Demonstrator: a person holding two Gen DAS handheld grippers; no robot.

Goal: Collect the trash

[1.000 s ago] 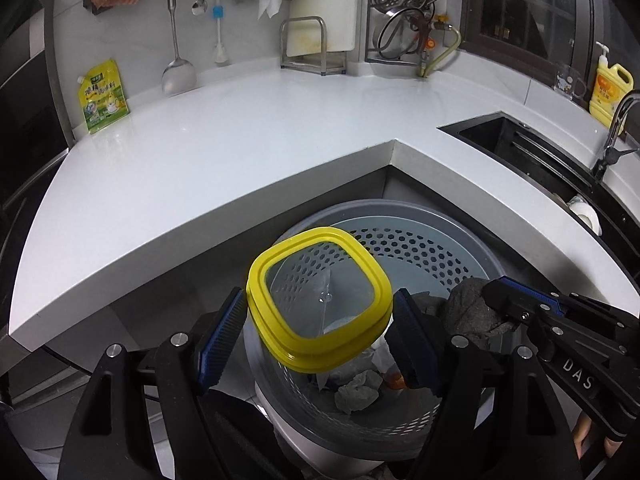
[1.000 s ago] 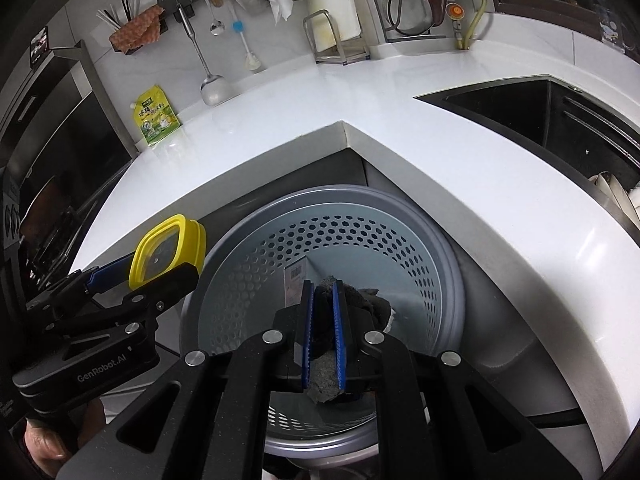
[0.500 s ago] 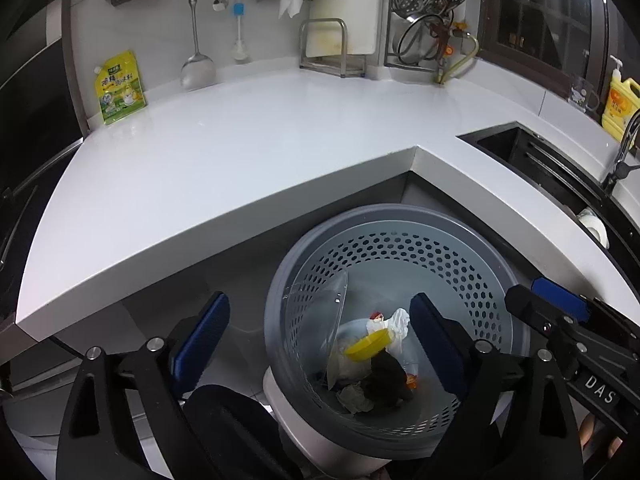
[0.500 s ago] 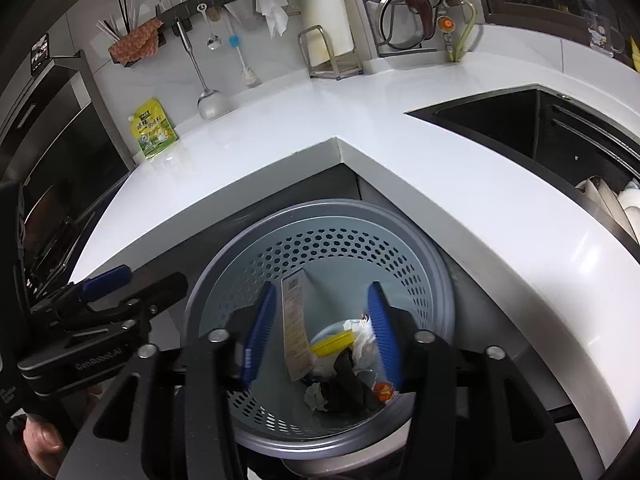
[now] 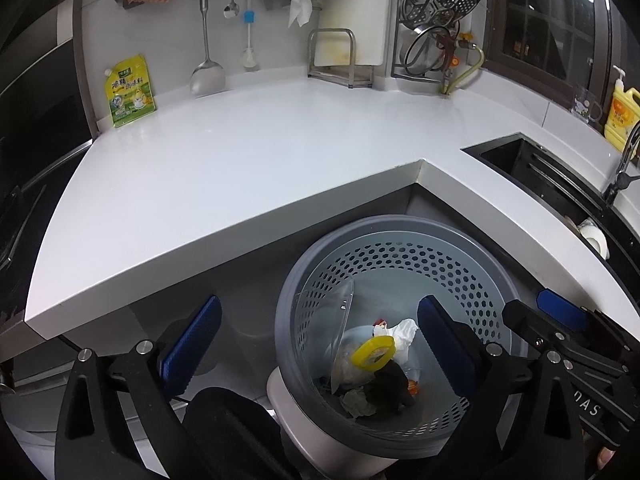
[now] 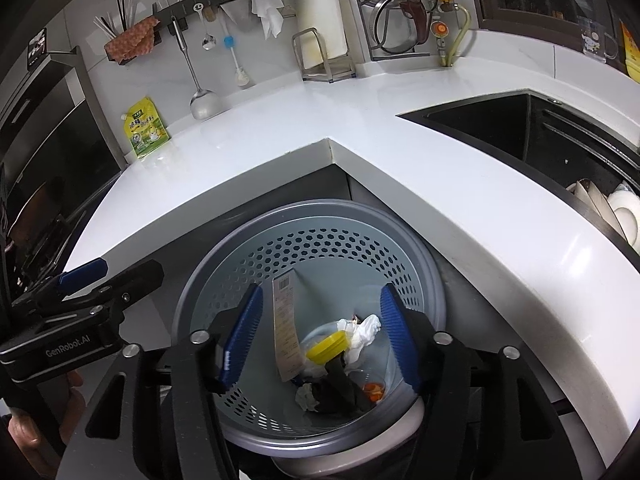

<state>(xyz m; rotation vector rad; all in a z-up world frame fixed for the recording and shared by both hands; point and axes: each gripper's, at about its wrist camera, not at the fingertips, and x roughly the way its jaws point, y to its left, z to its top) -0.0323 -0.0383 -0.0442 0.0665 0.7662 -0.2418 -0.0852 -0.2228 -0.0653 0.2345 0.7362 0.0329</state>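
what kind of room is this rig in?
Almost certainly a home kitchen. A white L-shaped countertop wraps a corner, a dark sink is set into it, and a ladle hangs on a wall rail. A perforated trash bin sits below the counter corner.

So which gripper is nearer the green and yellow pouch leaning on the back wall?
Left. The left gripper, jaws opening and empty, hangs over the bin's left edge, on the pouch's side. The right gripper, also opening and empty, hangs over the bin's middle.
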